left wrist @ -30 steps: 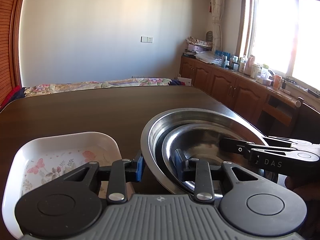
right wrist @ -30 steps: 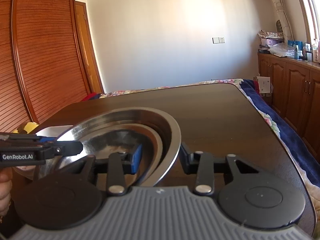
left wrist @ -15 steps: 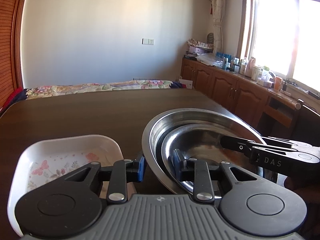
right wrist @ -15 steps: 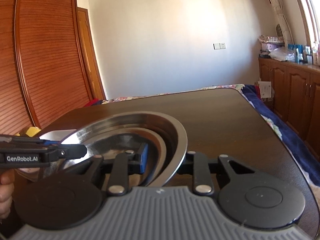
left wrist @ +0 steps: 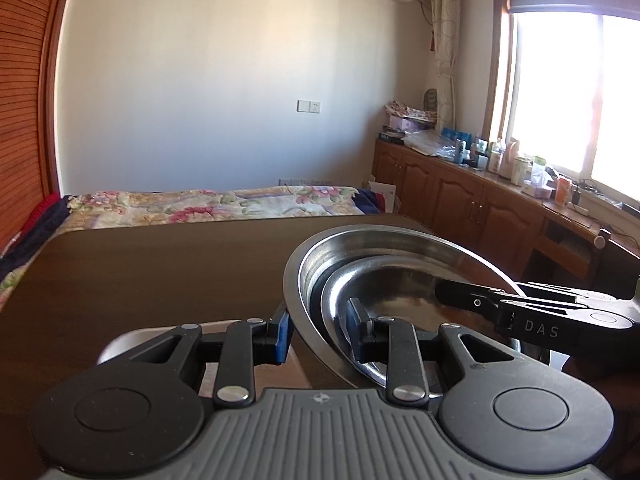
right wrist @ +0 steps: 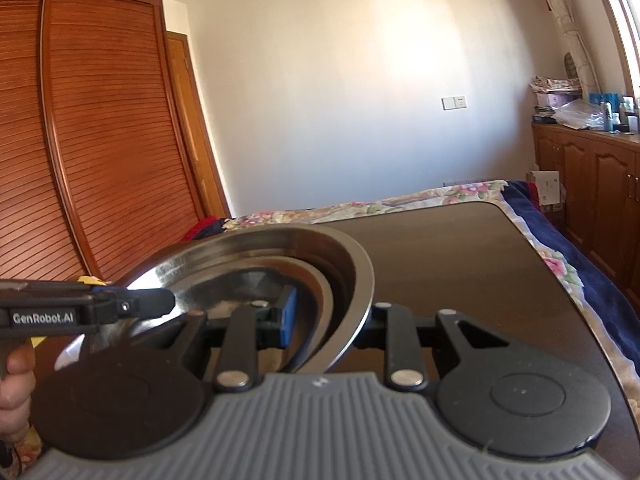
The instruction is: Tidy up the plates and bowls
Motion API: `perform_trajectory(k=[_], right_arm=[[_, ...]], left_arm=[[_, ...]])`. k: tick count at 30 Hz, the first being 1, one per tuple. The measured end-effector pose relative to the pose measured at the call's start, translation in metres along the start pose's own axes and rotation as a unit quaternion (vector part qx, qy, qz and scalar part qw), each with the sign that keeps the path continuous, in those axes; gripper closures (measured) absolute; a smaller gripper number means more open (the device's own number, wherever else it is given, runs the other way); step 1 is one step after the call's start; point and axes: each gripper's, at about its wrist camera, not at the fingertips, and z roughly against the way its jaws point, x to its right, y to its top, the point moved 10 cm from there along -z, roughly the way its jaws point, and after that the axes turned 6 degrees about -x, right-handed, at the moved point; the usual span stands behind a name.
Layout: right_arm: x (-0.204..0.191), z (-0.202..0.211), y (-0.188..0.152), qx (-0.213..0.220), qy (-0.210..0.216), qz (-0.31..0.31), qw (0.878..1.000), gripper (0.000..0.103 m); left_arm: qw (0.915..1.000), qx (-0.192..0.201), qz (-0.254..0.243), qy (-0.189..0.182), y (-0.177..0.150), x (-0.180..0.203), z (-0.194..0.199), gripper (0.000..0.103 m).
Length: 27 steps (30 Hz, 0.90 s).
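A large steel bowl (left wrist: 400, 240) with a smaller steel bowl (left wrist: 384, 284) nested inside it hangs above the dark wooden table (left wrist: 160, 264). My left gripper (left wrist: 316, 334) is shut on the stack's left rim, one pad outside and one inside. My right gripper (left wrist: 448, 292) reaches in from the right. In the right wrist view the right gripper (right wrist: 330, 320) is shut on the right rim of the large steel bowl (right wrist: 320, 240), its blue pad inside against the smaller bowl (right wrist: 248, 280). The left gripper (right wrist: 160, 304) shows at the opposite rim.
A white tray (left wrist: 224, 326) lies on the table under my left gripper, mostly hidden. A bed with a floral cover (left wrist: 224, 204) lies past the table's far edge. Wooden cabinets (left wrist: 460, 200) with bottles line the right wall. A slatted wardrobe (right wrist: 100, 140) stands left. A hand (right wrist: 12, 384) holds the left gripper.
The right gripper's jaws have closed onto the bowl rim. Both grippers have risen with the bowls, and the white tray has dropped almost out of the left wrist view.
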Motion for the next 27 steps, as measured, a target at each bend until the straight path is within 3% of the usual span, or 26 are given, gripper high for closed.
perform_trajectory(k=[16,27], right_arm=[[-0.063,-0.025,0.006,-0.015,0.054,0.037,0.998,0.074],[-0.095,-0.04,-0.009,-0.043,0.073,0.06,0.995,0.074]], left_arm=[[0.9984,0.011,0.021,0.051,0.002,-0.07,0.033,0.072],[0.9966,-0.003,0.042,0.071,-0.021,-0.095,0.033,0.072]])
